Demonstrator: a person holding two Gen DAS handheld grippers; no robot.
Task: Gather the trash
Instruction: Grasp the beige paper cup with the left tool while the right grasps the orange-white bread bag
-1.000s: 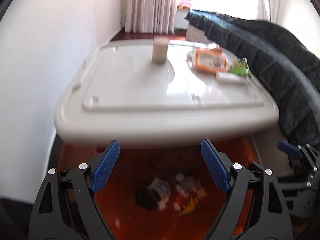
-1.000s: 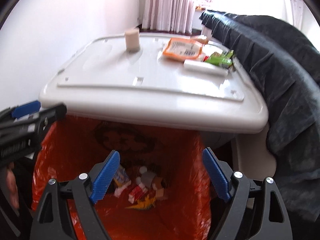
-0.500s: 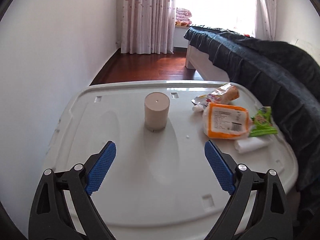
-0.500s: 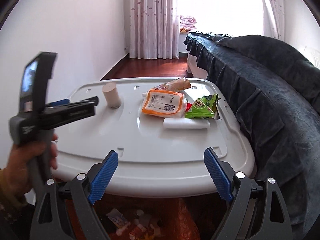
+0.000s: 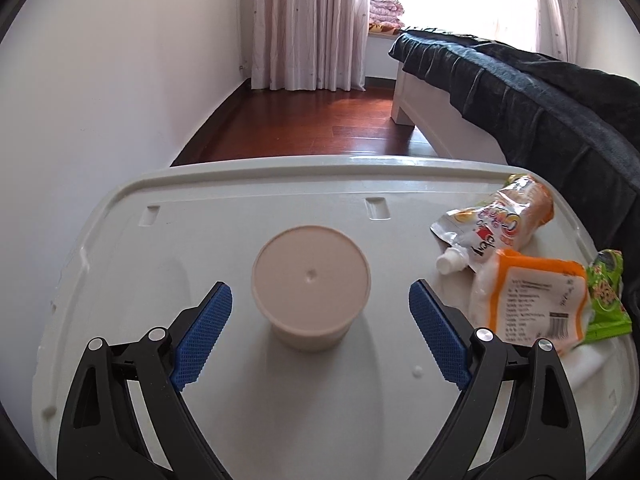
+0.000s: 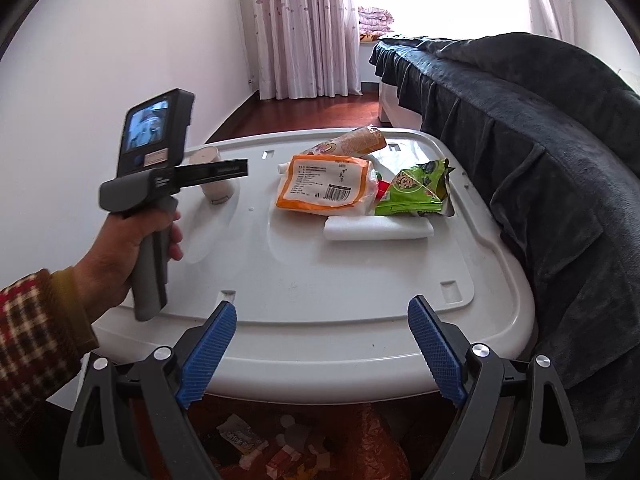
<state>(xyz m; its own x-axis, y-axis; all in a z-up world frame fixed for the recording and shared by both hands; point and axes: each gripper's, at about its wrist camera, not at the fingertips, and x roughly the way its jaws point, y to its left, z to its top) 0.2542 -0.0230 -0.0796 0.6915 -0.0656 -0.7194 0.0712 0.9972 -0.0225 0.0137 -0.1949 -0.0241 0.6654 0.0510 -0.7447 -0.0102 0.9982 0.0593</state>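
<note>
Your left gripper (image 5: 320,326) hangs wide open over the white bench (image 5: 224,400), its blue pads either side of the upright beige cup (image 5: 310,286), not touching it. Your right gripper (image 6: 322,350), also open and empty, sits at the bench's near edge, above the orange trash bag (image 6: 372,432); 3 wrappers (image 6: 326,186) lie beyond.

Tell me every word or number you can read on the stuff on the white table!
None reads whole.
Orange spouted drink pouch: big swirly letters, unreadable at this angle.
Orange-and-white plastic packet: small print and barcode, too small.
Green snack bag: logo too blurred.
Beige plastic cup: no writing.
</note>
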